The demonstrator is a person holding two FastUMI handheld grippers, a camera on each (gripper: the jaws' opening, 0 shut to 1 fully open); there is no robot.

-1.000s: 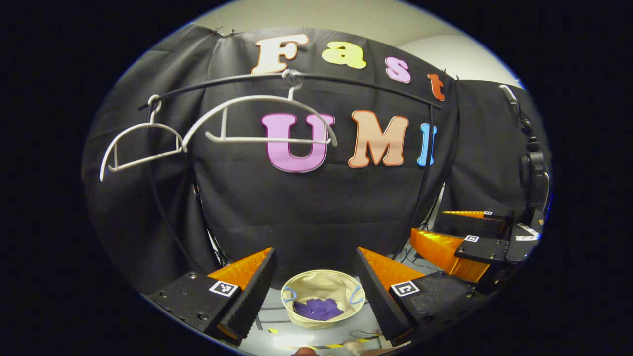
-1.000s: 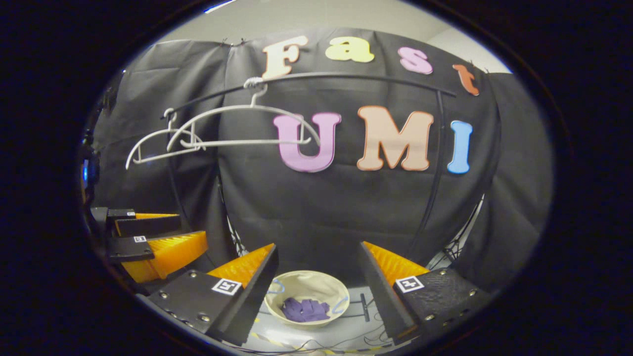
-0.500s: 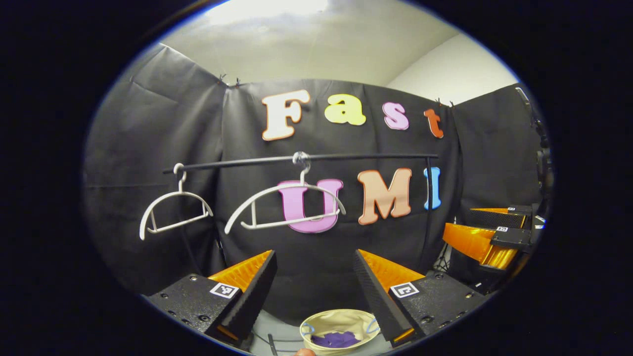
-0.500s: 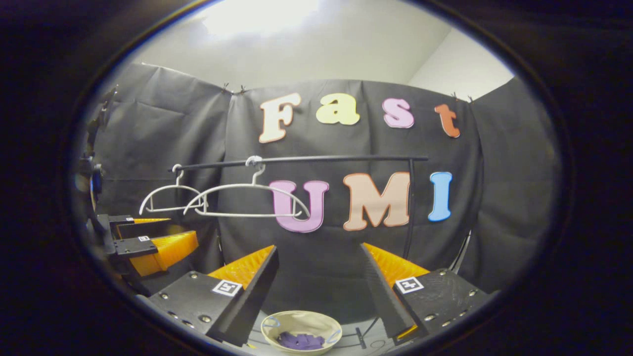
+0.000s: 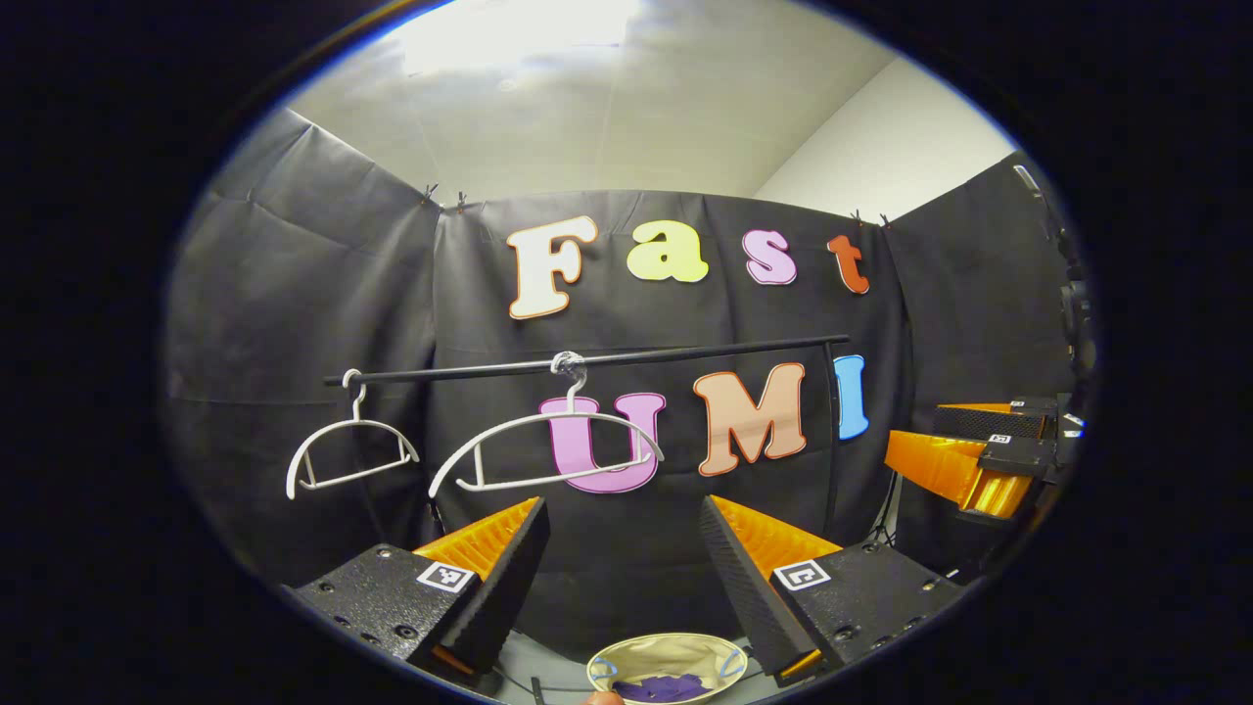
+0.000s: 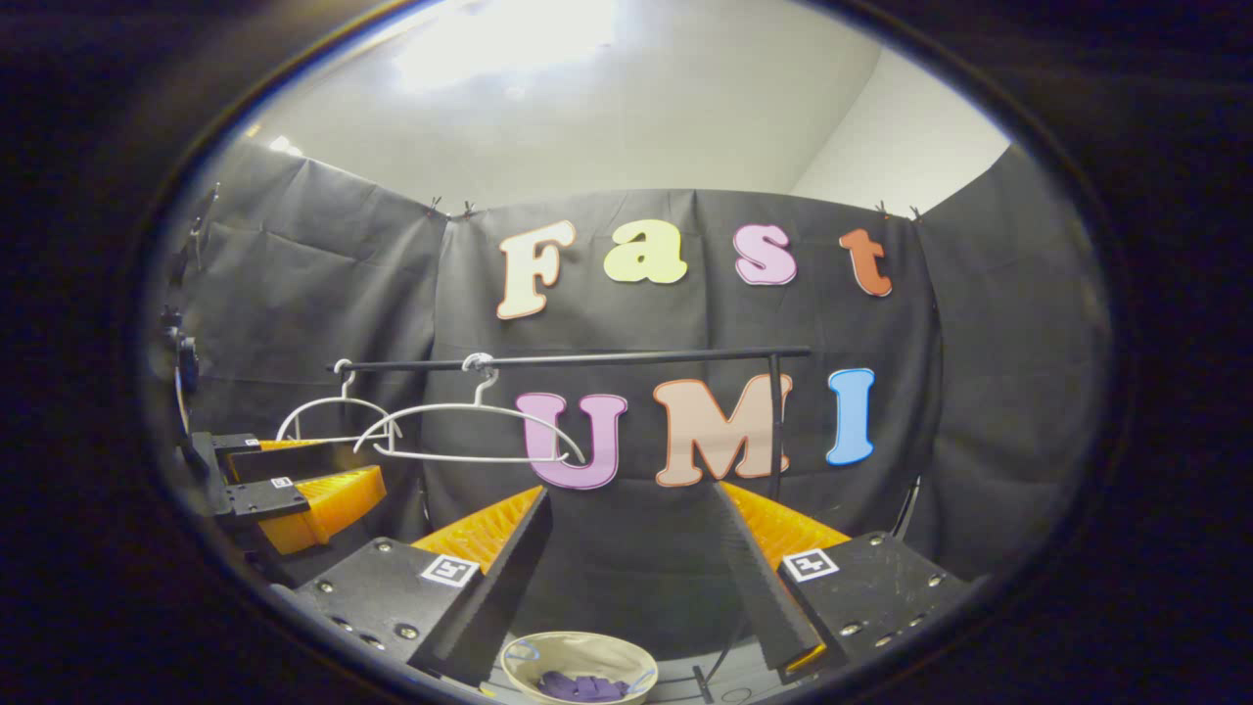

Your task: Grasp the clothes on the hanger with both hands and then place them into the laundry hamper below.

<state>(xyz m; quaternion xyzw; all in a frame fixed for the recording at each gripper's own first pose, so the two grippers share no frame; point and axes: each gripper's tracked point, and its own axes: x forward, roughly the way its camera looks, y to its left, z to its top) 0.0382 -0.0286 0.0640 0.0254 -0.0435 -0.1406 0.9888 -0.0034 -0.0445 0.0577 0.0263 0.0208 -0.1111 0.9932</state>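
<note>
Two bare white plastic hangers hang on the black rail. Left gripper and right gripper both gape wide, holding nothing, while the purple clothes lie in the cream fabric hamper below.

In the left gripper view the left gripper points forward and a little upward, its two orange-and-black fingers spread wide with nothing between them. The right gripper is held the same way in the right gripper view, fingers wide apart and empty. The two are held side by side, level with each other.
</note>
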